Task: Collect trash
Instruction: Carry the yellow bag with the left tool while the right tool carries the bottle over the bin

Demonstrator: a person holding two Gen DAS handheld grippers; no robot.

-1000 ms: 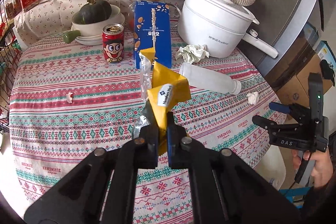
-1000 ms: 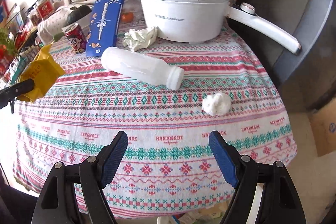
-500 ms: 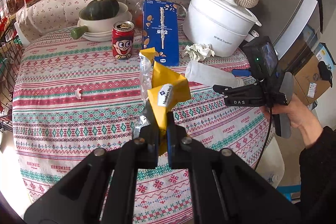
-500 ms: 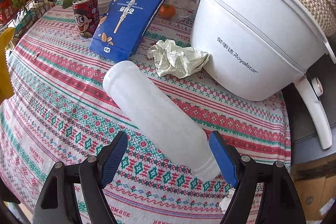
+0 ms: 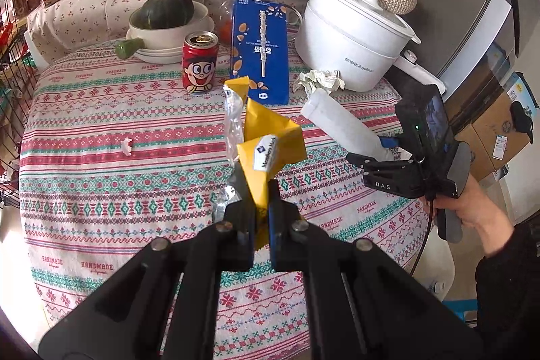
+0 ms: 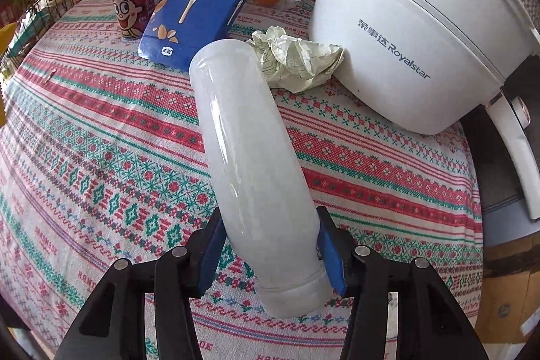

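White bottle, yellow wrapper, perhaps foil-lined.

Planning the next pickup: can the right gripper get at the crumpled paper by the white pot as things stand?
Probably not yet. The right gripper is closing around the white bottle, so its jaws are taken. The crumpled paper lies uncovered beyond the bottle, against the white pot.

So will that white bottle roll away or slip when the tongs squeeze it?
The white bottle lies on its side on the tablecloth and is round, so a nudge would probably roll it. It looks smooth and glossy, so it may slip. The right tongs are closing around its lower end, so the far end may droop.
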